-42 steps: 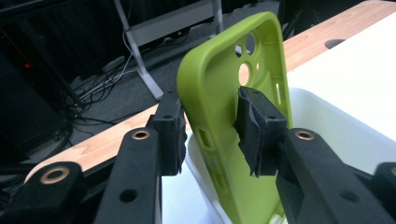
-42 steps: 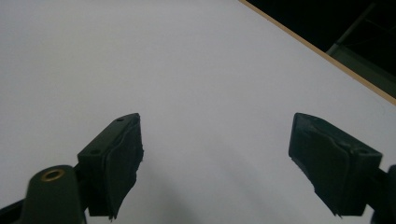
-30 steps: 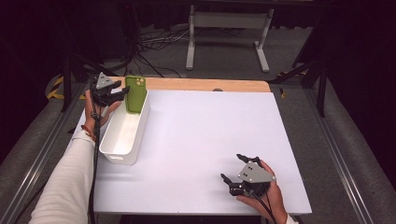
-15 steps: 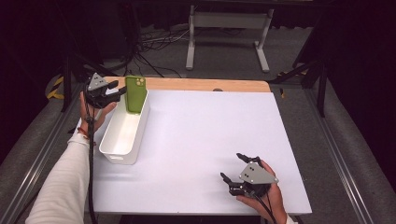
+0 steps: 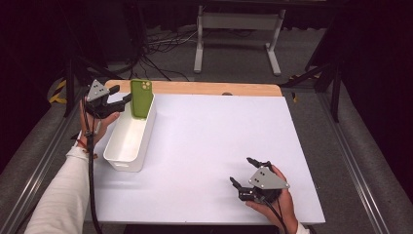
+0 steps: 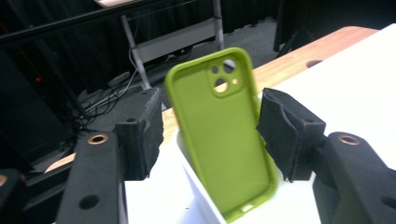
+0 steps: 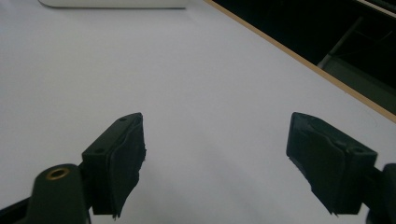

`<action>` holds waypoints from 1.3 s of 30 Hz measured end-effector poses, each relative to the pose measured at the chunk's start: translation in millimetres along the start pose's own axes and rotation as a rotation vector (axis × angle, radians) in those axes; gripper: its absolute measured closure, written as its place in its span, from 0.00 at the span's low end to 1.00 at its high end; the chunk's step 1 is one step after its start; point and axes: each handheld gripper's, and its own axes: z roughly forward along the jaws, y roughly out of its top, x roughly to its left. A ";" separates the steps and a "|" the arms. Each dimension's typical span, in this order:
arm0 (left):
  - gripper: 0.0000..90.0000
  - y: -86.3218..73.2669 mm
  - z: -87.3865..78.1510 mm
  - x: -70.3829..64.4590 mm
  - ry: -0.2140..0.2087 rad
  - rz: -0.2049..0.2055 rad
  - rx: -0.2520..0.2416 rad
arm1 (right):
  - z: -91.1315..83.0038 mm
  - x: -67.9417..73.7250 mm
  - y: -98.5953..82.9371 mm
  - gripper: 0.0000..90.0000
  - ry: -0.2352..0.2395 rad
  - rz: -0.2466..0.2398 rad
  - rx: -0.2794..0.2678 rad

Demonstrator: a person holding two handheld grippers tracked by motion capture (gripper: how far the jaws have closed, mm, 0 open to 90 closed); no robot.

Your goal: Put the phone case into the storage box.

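Now left tongs [image 5: 117, 97] backed off green case [image 5: 140, 98], apart; right tongs [image 5: 245, 171] unmoved, apart.

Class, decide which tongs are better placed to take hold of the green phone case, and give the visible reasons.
Left. The left tongs are open astride the green phone case standing in the white bin. The right tongs rest open at the table's near right.
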 end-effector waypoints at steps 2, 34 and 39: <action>0.44 -0.1 -1.7 -1.6 -0.004 -0.003 -0.005 | -0.3 -0.4 0.2 0.23 0.000 0.004 0.001; 0.05 -9.3 -45.1 -33.8 -0.082 -0.041 -0.079 | -4.3 4.2 0.7 0.24 -0.016 -0.009 -0.005; 0.05 -7.4 -51.6 -37.7 -0.095 -0.041 -0.109 | -6.2 4.0 1.0 0.24 -0.021 -0.008 -0.008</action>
